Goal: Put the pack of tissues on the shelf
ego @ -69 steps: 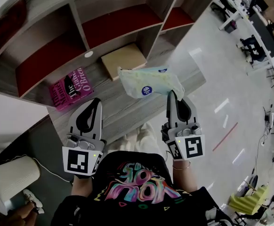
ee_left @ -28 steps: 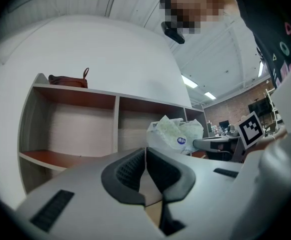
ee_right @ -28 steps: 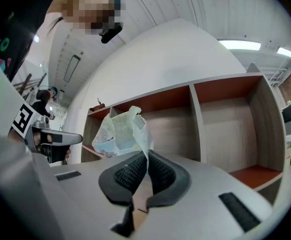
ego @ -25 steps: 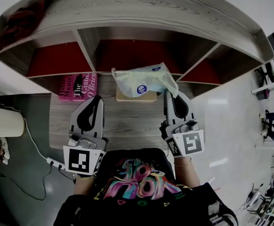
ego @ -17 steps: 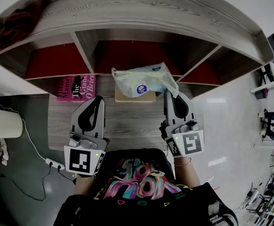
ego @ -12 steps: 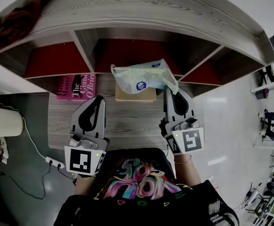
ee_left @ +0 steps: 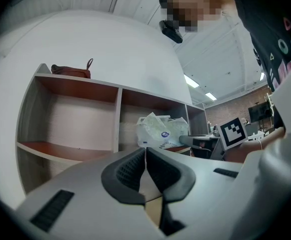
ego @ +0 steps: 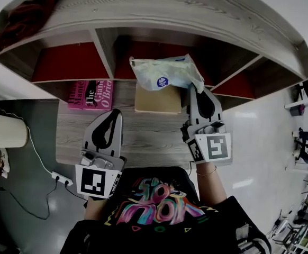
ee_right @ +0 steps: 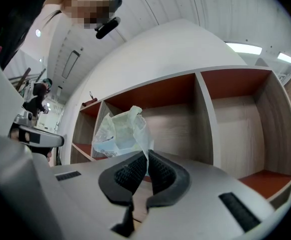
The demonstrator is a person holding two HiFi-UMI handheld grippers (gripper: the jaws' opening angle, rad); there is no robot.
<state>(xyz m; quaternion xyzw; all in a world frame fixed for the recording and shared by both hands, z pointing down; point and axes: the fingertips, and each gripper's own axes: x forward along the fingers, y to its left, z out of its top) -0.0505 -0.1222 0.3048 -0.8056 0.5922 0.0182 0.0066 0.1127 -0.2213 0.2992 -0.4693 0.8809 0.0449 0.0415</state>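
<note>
Pack of tissues [ego: 164, 74] has advanced from the desk's [ego: 154, 137] rear edge to the shelf's [ego: 159, 15] middle bay mouth; placement judged imminent. Right gripper [ego: 194, 90] pinches its wrapper; left gripper [ego: 115, 114] closed, empty.

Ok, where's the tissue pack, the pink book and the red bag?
pack of tissues [ego: 160, 71], head view, middle of the wrapper
pink book [ego: 90, 94], head view, middle of its cover
red bag [ee_left: 69, 71], left gripper view, middle of its side

You have a pink book [ego: 90, 94] and a flat tan box [ego: 156, 98] lying apart on the wooden desk [ego: 143, 136].
</note>
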